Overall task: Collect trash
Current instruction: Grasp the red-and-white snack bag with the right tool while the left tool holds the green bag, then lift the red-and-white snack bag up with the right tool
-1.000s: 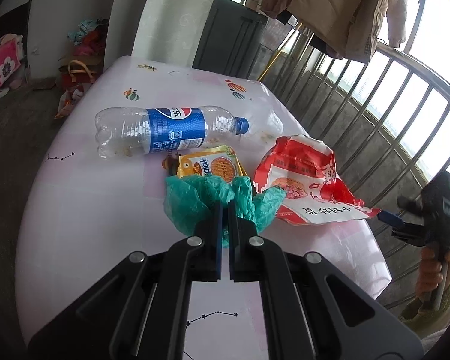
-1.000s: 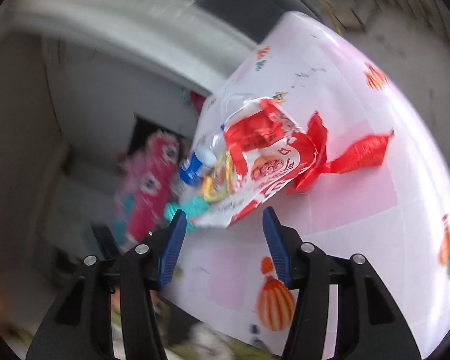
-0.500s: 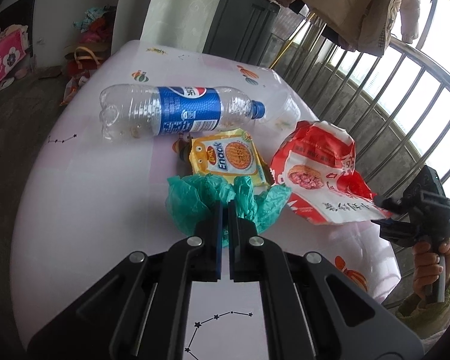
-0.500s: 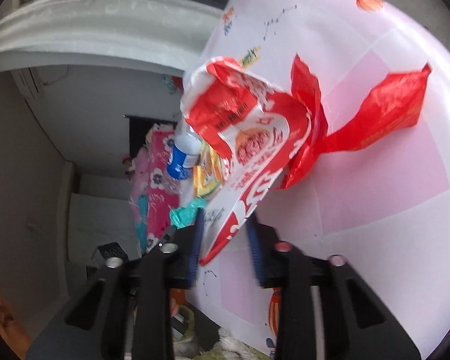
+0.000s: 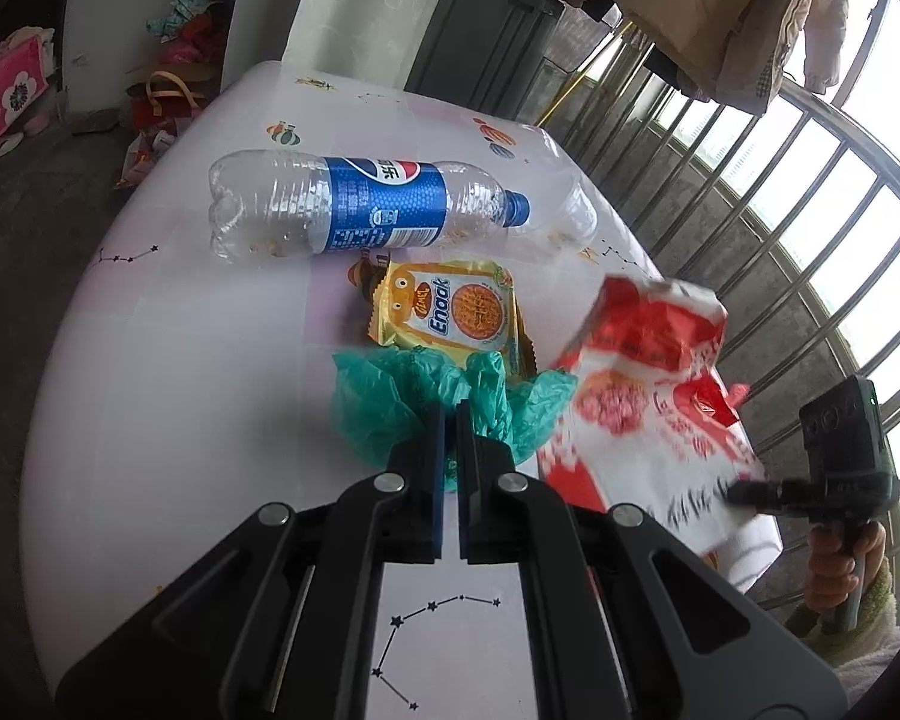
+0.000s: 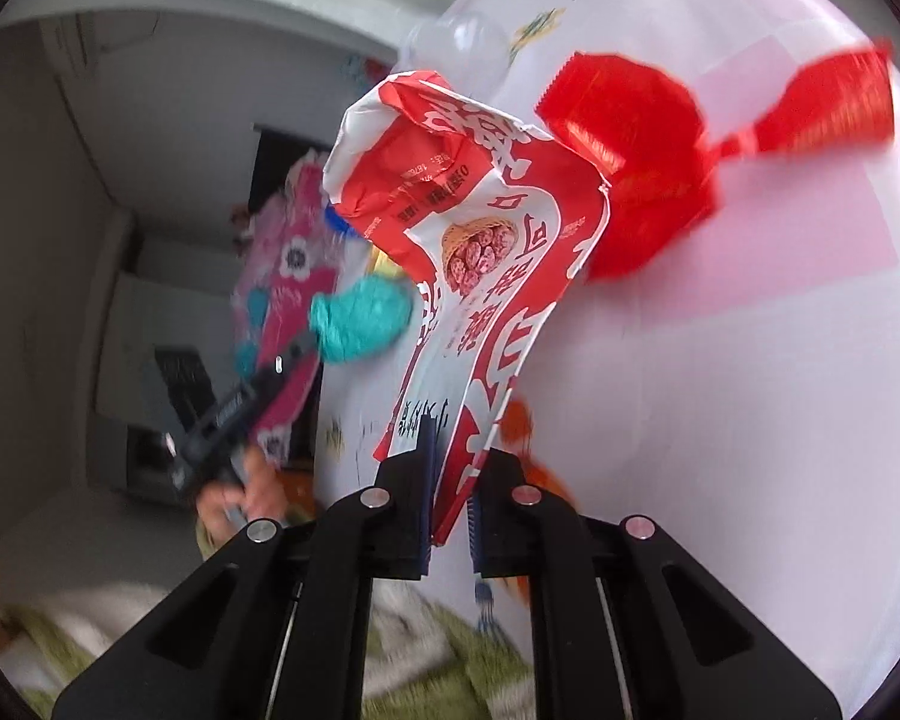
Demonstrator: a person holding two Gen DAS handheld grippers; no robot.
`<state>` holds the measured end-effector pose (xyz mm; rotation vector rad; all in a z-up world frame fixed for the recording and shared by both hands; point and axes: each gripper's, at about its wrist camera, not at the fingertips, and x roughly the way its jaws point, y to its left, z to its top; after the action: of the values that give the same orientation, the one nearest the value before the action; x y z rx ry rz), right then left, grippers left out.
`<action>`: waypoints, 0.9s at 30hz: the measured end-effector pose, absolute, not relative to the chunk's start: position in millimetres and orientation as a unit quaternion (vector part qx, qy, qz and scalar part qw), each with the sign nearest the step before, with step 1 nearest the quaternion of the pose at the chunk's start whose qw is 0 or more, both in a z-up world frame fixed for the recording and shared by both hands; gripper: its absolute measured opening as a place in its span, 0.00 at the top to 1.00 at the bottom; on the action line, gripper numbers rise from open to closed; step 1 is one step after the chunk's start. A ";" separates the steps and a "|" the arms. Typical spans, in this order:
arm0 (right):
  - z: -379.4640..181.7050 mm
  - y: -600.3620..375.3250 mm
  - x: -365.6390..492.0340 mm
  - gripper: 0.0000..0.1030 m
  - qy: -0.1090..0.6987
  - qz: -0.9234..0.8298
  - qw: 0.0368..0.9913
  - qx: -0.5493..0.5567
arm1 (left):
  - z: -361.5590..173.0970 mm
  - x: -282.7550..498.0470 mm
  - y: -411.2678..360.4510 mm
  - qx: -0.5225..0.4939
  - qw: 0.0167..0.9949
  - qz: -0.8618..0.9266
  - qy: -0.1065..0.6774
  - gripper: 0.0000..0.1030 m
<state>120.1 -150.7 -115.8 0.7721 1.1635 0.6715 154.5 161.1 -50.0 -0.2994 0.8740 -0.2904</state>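
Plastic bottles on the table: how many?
1. The bottle lies on its side at the far end of the table, behind the yellow snack packet. Others may be hidden.

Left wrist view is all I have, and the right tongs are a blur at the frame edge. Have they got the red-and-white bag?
Observer: In the right wrist view, the right tongs are closing with the lower edge of the red-and-white bag between them.
Operator: Anything behind the bag?
Observer: A crumpled red wrapper lies on the table just beyond it.
Operator: Who's on the left tool?
Observer: A bare left hand grips its handle, off the table's edge.
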 end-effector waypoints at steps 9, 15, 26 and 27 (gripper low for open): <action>-116.5 -144.0 114.2 0.84 0.526 0.298 0.724 0.331 | -55.6 156.5 167.1 -0.169 0.877 -0.121 0.433 0.78; -115.2 -149.6 115.2 0.63 0.523 0.285 0.729 0.338 | -53.3 151.7 169.5 -0.180 0.879 -0.119 0.424 0.58; -132.9 -156.7 127.5 0.58 0.526 0.269 0.706 0.391 | -72.9 165.8 168.7 -0.204 0.868 -0.099 0.441 0.53; -133.8 -157.3 128.5 0.58 0.525 0.268 0.705 0.394 | -73.6 167.0 167.9 -0.204 0.869 -0.099 0.441 0.53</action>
<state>128.5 -157.3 -133.8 0.8751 1.1675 0.5964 167.0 167.9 -73.6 -0.4269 0.9222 -0.2078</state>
